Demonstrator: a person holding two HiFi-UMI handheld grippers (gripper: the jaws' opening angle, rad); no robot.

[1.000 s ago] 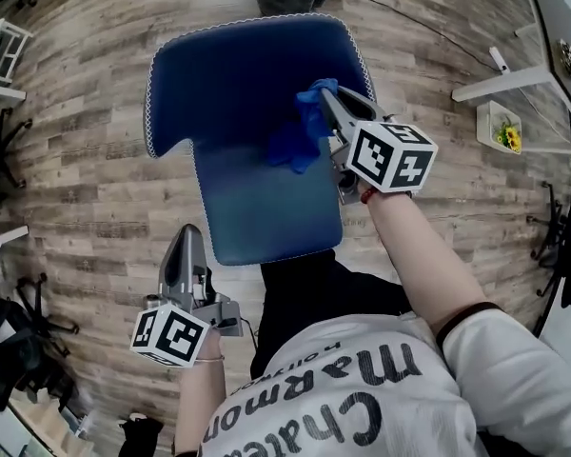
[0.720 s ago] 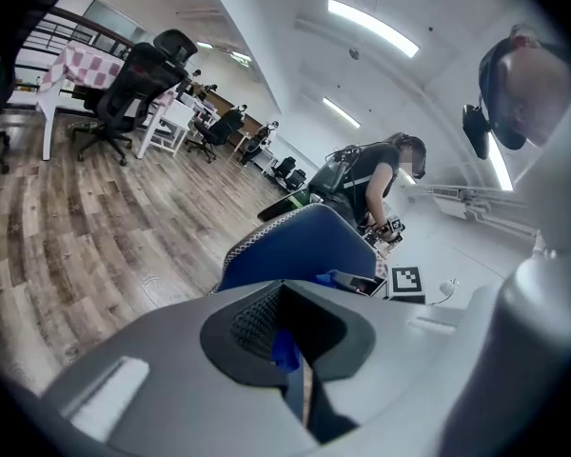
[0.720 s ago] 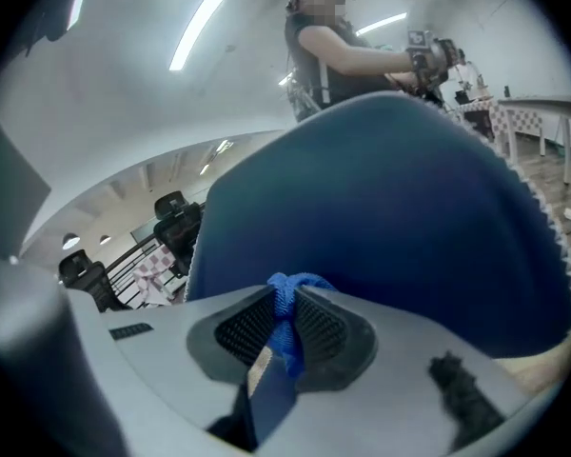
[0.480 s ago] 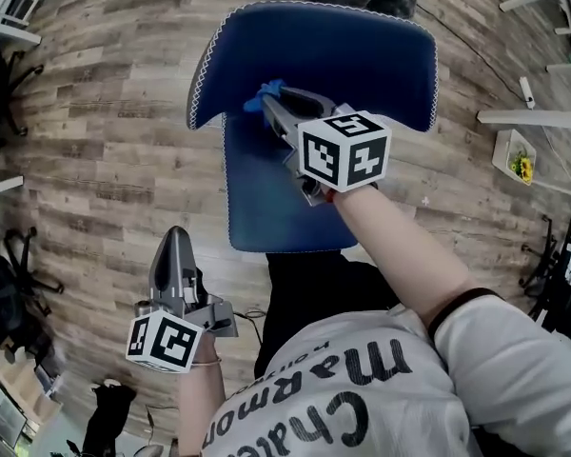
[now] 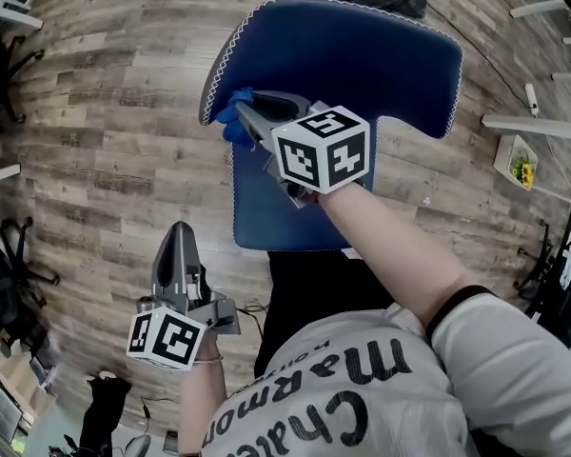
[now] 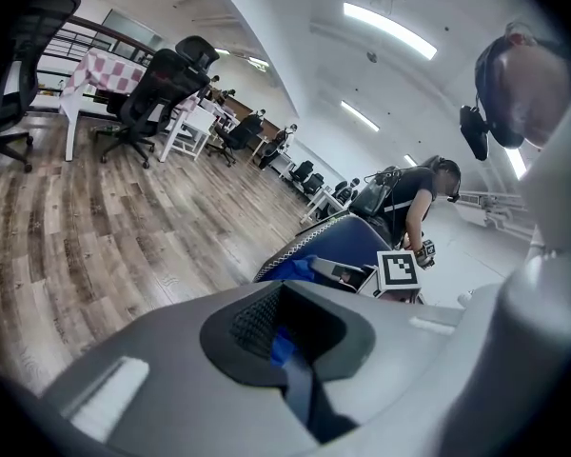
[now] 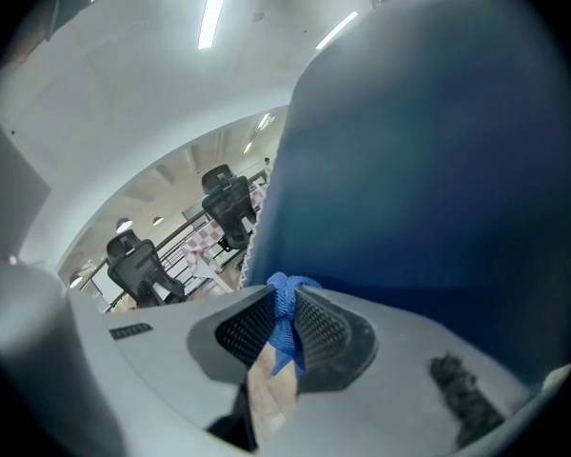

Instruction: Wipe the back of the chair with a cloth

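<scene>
Bright, even indoor light from ceiling strips point(image 6: 390, 29), which are blown out to white in both gripper views. In head view the floor point(image 5: 105, 141) is evenly lit. The fisheye is strong: planks bow near the rim and the corners fall dark. Both gripper views have a black round vignette and heavy barrel warp. In right gripper view the chair point(image 7: 438, 160) is too close and smears to a shaded blue blur. The cloth point(image 7: 284, 317) weave is fairly sharp.
</scene>
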